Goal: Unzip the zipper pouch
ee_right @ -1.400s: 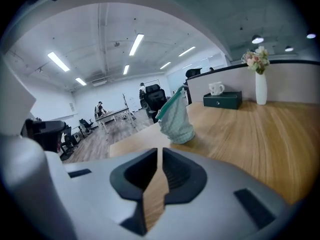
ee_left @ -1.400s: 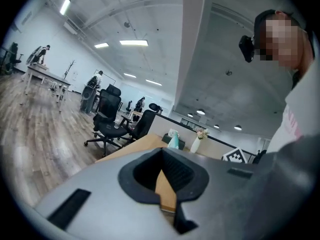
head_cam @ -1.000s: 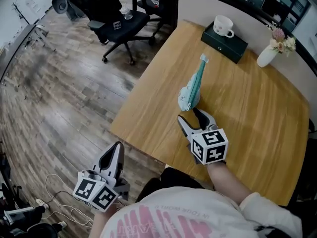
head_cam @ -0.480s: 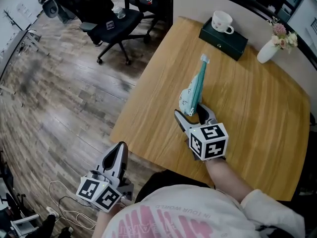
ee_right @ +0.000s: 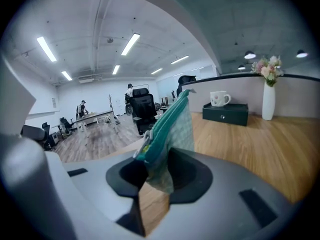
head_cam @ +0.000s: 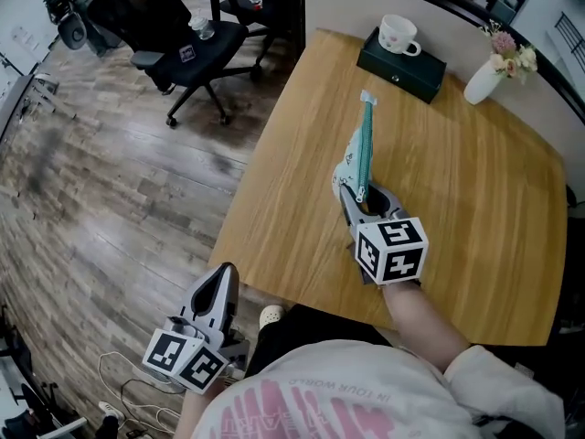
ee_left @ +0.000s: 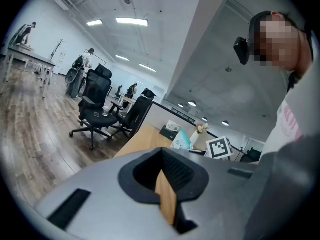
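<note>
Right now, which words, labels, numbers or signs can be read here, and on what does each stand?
Nothing reads clearly.
Pink print on the white shirt: too blurred.
Label on the office chair seat: too small.
Print on the mug: too small.
Marker cubes, right and left: black-and-white squares only, no words.

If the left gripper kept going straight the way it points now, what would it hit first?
Most likely the near-left edge of the wooden table: the shut left gripper hangs beside the table, aimed at it. Depth is unclear, so it might pass under.
</note>
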Demonstrator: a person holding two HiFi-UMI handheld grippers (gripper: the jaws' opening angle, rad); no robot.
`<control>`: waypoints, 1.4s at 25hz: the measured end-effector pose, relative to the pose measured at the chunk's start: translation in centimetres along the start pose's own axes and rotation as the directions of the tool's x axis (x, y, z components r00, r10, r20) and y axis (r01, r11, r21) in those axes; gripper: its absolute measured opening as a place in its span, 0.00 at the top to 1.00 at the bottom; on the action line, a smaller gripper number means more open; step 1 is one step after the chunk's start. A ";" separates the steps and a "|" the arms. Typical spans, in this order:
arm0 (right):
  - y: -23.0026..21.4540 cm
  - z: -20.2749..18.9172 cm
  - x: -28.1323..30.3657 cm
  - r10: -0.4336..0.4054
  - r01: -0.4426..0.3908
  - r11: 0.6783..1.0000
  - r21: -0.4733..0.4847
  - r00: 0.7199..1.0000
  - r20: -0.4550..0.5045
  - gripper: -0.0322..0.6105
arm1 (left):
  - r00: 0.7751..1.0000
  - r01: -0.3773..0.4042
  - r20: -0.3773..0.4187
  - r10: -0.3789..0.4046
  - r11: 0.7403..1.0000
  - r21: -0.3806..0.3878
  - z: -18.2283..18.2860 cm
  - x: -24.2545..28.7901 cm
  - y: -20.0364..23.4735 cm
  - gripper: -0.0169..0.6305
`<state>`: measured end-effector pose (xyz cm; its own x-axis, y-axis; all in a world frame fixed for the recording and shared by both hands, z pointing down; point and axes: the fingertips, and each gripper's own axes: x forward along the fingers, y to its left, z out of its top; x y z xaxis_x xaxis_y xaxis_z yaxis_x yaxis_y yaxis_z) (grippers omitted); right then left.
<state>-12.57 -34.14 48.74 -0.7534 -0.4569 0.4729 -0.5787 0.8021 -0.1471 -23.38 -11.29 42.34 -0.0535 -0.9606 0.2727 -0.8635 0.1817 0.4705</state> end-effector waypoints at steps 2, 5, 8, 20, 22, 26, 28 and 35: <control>0.0 0.3 -0.3 -0.046 0.046 0.999 0.007 0.999 0.005 0.85 | 0.999 0.038 -0.020 -0.038 0.999 0.004 0.1 0.2 0.6 0.97; 0.3 0.7 -1.5 -0.111 0.110 0.994 0.027 0.994 0.011 0.93 | 0.992 0.112 -0.051 -0.111 0.993 0.020 1.0 0.6 1.1 0.97; 1.5 1.2 -2.8 -0.129 0.128 0.990 0.057 0.992 0.013 0.93 | 0.978 0.204 -0.066 -0.199 0.976 0.079 2.6 1.0 0.6 0.97; 12.5 6.4 -11.7 0.021 -0.014 0.994 -0.104 0.997 0.072 0.94 | 0.732 0.673 -0.201 -0.651 0.642 0.369 8.1 -0.3 -9.8 0.94; 14.6 7.2 -12.9 0.053 -0.044 0.977 -0.211 0.998 0.039 0.94 | 0.662 0.733 -0.255 -0.704 0.540 0.413 8.6 -1.3 -12.1 0.88; 17.2 7.5 -15.1 0.061 -0.076 0.936 -0.344 0.997 -0.054 0.94 | 0.537 0.799 -0.354 -0.766 0.328 0.504 9.2 -3.1 -17.0 0.84; 17.9 7.3 -15.6 0.053 -0.078 0.929 -0.361 0.996 -0.077 0.94 | 0.500 0.811 -0.419 -0.758 0.240 0.533 8.6 -3.5 -18.1 0.81; 19.7 4.8 -15.8 0.008 -0.078 0.900 -0.429 0.987 -0.163 0.94 | 0.395 0.848 -0.583 -0.710 0.037 0.529 6.3 -4.9 -19.5 0.70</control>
<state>-13.57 -12.94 34.21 -0.6971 -0.3821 0.6067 -0.3283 0.9223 0.2037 -9.44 -11.48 26.54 0.8842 -0.3861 0.2629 -0.3430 -0.9188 -0.1956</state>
